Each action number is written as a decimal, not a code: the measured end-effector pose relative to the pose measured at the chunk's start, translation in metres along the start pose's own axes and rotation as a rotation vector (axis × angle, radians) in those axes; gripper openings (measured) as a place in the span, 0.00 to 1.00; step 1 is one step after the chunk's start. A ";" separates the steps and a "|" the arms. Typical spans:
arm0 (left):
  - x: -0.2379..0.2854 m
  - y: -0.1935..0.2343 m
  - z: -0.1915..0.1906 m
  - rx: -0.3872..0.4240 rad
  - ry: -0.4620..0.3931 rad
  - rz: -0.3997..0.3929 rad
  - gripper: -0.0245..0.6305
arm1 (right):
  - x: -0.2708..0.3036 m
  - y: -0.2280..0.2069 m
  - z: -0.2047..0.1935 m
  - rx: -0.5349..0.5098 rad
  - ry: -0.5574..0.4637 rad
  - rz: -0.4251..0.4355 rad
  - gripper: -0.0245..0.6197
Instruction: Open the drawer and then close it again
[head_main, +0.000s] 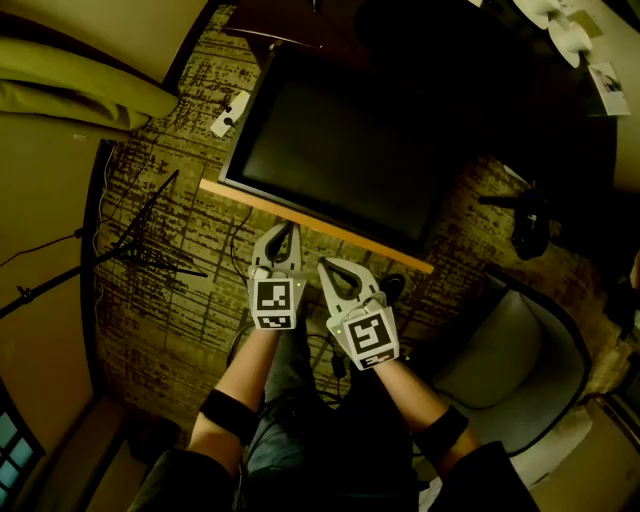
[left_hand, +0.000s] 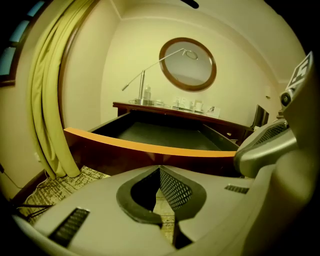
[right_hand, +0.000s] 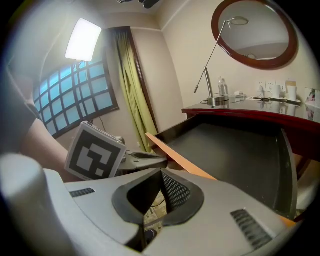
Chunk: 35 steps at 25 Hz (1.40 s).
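Note:
The dark wooden drawer (head_main: 340, 140) stands pulled out, its inside bare, with a light orange top edge (head_main: 310, 222) along its front. My left gripper (head_main: 285, 232) is shut and empty, its tips just in front of that edge. My right gripper (head_main: 328, 266) is beside it, also shut and empty, a little nearer to me. In the left gripper view the shut tips (left_hand: 160, 167) sit below the drawer front (left_hand: 150, 147). The right gripper view shows its shut tips (right_hand: 161, 171) near the front edge (right_hand: 180, 162), with the left gripper's marker cube (right_hand: 95, 155) alongside.
A desk top (left_hand: 175, 111) behind the drawer carries a lamp (left_hand: 142, 87) and small items under a round mirror (left_hand: 188, 64). A yellow-green curtain (head_main: 80, 90) hangs at the left. A stand (head_main: 130, 250) lies on the carpet at the left, a grey chair (head_main: 510, 350) at the right.

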<state>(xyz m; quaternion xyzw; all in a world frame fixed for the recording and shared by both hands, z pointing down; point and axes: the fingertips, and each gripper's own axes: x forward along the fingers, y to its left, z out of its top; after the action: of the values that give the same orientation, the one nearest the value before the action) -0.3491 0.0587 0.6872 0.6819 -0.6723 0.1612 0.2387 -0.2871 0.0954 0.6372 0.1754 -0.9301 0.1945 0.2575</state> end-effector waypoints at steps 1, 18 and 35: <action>0.001 0.000 0.001 -0.004 0.001 0.000 0.04 | 0.002 -0.004 0.001 0.011 -0.005 -0.008 0.04; 0.071 0.004 0.051 0.015 -0.042 -0.015 0.04 | 0.003 -0.048 0.020 0.058 -0.076 -0.098 0.04; 0.185 0.008 0.127 0.054 -0.083 -0.047 0.04 | -0.013 -0.109 0.036 0.110 -0.134 -0.229 0.04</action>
<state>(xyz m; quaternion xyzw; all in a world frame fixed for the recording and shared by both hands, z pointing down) -0.3616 -0.1650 0.6818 0.7100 -0.6606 0.1453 0.1959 -0.2448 -0.0115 0.6314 0.3068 -0.9070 0.2027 0.2054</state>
